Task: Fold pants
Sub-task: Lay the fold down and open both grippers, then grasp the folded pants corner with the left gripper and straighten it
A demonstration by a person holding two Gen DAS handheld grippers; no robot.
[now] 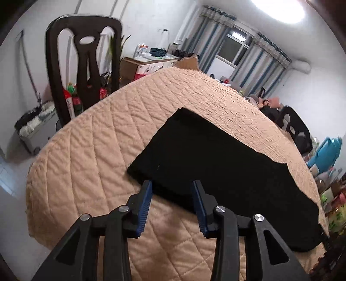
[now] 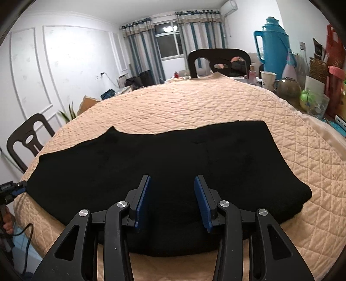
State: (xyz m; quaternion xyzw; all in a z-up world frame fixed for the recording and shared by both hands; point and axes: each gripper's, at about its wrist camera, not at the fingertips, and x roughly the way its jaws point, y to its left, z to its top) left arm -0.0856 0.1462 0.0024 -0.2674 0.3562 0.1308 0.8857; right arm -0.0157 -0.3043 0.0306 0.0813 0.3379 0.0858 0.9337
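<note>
The black pants [image 2: 164,173] are lying flat on the quilted desk [image 2: 194,103]. Both jaws are gaping, holding nothing — the left hand-held gripper [image 1: 172,183] at the near edge, the right hand-held gripper [image 2: 172,179] over the middle. Each should be pinching the near hem evenly — then lifting together.

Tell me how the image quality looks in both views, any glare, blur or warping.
Left wrist view: the ceiling light blows out to white, the dark chair is slightly motion-smeared, and the quilted table cover bulges from fisheye. Right wrist view: even light, sharp, same bulge; the black pants show almost no fold detail.
</note>
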